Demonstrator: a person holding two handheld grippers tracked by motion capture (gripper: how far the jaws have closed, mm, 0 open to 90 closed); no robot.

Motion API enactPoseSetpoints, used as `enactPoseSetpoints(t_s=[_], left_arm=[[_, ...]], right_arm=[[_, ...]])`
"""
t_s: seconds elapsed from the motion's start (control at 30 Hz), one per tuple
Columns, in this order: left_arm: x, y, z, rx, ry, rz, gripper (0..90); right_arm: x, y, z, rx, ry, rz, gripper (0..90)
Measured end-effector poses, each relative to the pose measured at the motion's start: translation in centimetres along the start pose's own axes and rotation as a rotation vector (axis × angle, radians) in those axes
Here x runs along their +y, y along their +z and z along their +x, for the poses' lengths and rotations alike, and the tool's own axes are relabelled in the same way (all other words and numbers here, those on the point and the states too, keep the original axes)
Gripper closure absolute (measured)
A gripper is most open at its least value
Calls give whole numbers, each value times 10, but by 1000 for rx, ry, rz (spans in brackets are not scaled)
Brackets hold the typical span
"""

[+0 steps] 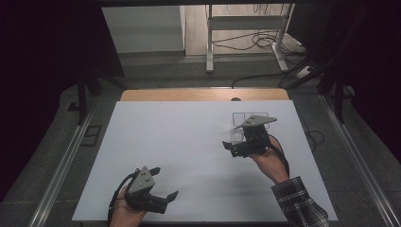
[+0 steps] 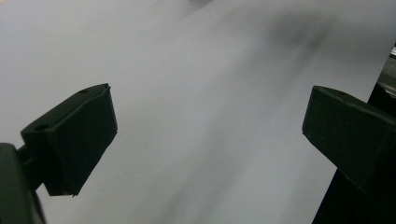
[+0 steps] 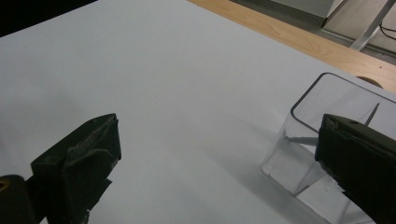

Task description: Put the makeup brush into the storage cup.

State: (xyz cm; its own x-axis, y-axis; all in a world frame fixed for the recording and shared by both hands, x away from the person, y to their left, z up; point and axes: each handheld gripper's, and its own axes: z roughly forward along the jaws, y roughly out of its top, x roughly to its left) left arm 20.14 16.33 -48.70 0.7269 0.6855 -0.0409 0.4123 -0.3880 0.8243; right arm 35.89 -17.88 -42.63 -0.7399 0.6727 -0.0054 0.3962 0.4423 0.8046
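Clear plastic container [image 1: 250,124] stood on the white table sheet [image 1: 189,151], at about 2 o'clock from the table's centre, near the far edge. In the right gripper view the container [image 3: 322,135] showed an inner divider and sat at 3 o'clock, partly behind the right-hand jaw; long axis could not be told. Your right gripper [image 1: 243,142] was the nearer one, just beside the container on its near side, jaws wide, holding nothing. Right forearm came in from 5 o'clock. Your left gripper [image 1: 163,182] sat well apart at 7 o'clock, jaws wide, over bare sheet.
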Motion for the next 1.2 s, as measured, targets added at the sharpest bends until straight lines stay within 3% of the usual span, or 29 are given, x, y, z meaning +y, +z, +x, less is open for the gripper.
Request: enactPoseSetpoints(t_s=[0.3,0.93,1.2], left_arm=[[0,0,0,0,-3,0,34],[-1,-4,5,21,-7,-6,34],[-1,-6,8,32,-13,-10,35]], right_arm=[[-3,-5,2,-5,-13,-7,0],[-21,-8,5,18,18,0,0],[-25,-10,9,26,3,3,0]])
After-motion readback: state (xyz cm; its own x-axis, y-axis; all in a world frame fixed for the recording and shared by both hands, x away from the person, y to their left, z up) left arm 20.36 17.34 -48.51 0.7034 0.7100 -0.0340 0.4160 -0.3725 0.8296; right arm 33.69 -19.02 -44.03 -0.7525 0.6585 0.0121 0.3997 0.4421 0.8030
